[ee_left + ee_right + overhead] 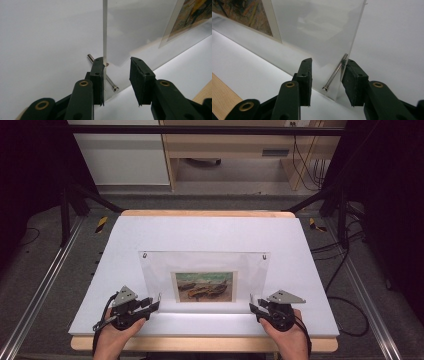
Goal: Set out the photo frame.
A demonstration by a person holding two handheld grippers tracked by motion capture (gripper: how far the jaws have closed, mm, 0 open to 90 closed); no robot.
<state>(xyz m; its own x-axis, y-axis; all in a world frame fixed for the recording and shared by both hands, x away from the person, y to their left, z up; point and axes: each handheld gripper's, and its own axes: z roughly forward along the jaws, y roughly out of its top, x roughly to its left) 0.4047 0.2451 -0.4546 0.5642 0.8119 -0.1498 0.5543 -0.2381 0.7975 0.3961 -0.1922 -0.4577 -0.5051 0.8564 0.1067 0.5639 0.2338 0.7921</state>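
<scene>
Clear flat acrylic frame (205, 270), slim metal pins (335, 73)

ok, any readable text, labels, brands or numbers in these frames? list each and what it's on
None readable.
Picture in the clear acrylic frame: a painted scene, no legible caption or signature.
Grey plate on the wooden furniture behind the table: too small and blurred to read.
Left gripper and right gripper: no markings visible on the jaws.
</scene>
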